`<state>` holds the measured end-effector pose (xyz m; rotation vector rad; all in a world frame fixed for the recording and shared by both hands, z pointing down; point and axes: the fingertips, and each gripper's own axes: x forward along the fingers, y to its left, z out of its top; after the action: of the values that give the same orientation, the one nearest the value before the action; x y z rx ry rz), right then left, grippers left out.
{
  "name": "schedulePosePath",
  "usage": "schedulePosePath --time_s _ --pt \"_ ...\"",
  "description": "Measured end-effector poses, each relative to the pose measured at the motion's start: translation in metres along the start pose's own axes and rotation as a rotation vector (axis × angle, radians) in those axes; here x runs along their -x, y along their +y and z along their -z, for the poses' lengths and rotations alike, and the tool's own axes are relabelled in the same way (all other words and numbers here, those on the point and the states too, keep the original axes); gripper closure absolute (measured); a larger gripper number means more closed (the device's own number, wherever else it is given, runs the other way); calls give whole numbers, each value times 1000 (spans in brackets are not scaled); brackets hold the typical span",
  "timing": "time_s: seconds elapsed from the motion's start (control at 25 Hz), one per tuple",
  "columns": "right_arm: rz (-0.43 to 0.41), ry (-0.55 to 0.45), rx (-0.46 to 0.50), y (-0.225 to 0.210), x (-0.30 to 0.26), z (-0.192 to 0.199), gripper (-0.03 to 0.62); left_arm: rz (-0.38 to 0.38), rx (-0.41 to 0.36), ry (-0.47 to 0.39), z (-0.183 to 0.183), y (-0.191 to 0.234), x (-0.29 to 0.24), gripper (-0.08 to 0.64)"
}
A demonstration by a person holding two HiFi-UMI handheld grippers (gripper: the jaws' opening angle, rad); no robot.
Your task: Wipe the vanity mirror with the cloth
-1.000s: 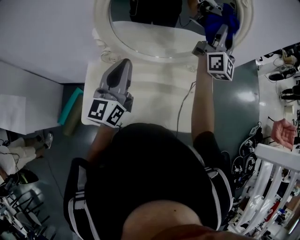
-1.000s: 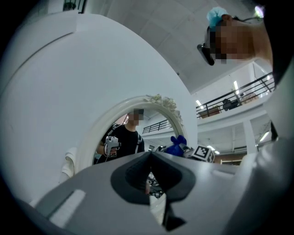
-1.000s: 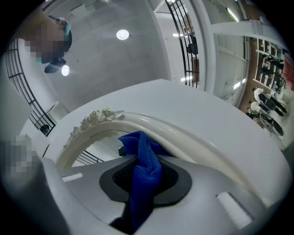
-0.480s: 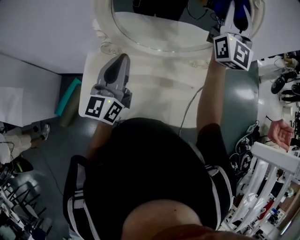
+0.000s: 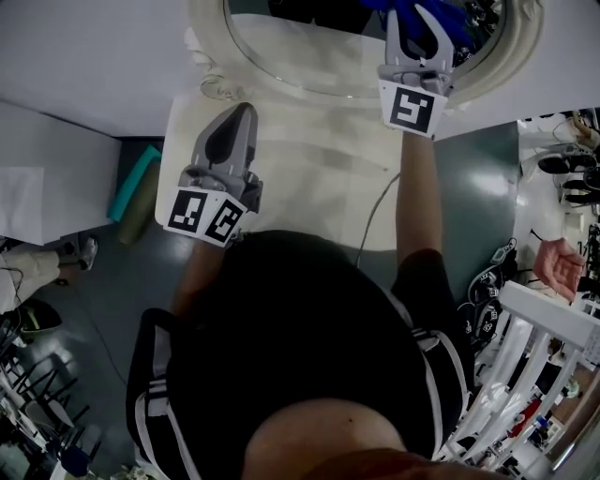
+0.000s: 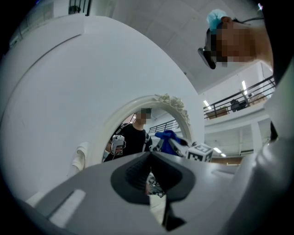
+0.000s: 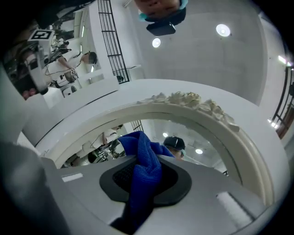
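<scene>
Head view: right hand-held gripper (image 5: 419, 14) pinches cloth (image 7: 144, 170) at mirror (image 5: 300, 56) — I'd sweep flat, overlapping; left hand-held gripper (image 5: 244, 111) closed, empty.

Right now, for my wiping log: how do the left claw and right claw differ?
The right claw grips the blue cloth, raised at the mirror; the left claw is shut on nothing, low over the vanity top. Both are grey with marker cubes.

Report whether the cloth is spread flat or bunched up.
Bunched up: the blue cloth hangs as a narrow crumpled wad, pinched between the closed jaws of the right gripper.
</scene>
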<state>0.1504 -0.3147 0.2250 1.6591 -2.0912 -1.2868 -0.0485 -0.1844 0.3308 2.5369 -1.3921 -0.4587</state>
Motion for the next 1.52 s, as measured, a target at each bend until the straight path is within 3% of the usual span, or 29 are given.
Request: schedulePosePath --time_s 0.52,0.76,0.92,1.16,1.24,1.52 --pt "-377 158 -22 189 79 142 540 -22 -8 18 11 -3 0 549" --pt "-551 335 -139 250 108 193 541 -51 -17 28 14 1 5 549" --pt "-651 438 -129 278 120 218 541 -62 -20 30 15 1 6 549" --pt "-700 470 -164 283 119 219 541 -73 -15 26 15 3 16 549" --pt "-680 446 -182 279 120 213 538 -73 -15 22 15 2 21 549" --pt "-381 187 -422 190 101 124 534 -59 -3 13 12 0 31 549"
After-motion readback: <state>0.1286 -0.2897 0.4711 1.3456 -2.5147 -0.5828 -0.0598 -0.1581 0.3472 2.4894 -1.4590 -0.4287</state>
